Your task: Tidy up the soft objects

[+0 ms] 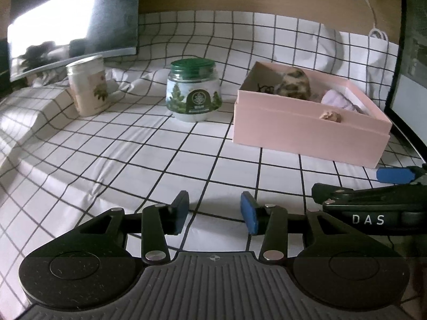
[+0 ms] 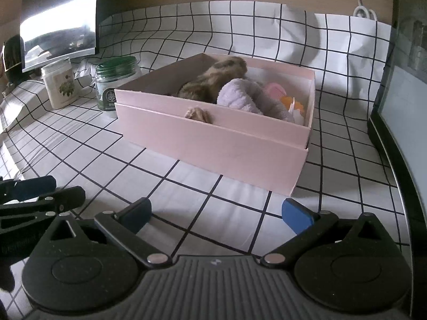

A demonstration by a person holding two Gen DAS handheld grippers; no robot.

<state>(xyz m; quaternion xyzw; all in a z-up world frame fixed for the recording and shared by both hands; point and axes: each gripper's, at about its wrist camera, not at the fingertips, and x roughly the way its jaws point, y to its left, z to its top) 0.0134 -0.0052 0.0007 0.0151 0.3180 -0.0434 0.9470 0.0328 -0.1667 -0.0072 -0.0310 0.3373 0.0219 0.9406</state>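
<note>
Pink box [image 2: 213, 144]: matt card. Plush toys [image 2: 240, 93]: fuzzy fabric. Gridded cloth [image 1: 133, 160]: creased, matt. Green-lidded jar [image 1: 194, 90]: glossy, clear. Gripper pads [image 2: 297, 214]: matt blue.

White letters "DAS" on the black body of the right hand-held gripper [image 1: 400, 177], low and right of the pink box [image 1: 307, 136], label print on the green-lidded jar [image 1: 194, 90] left of the box too small to read
</note>
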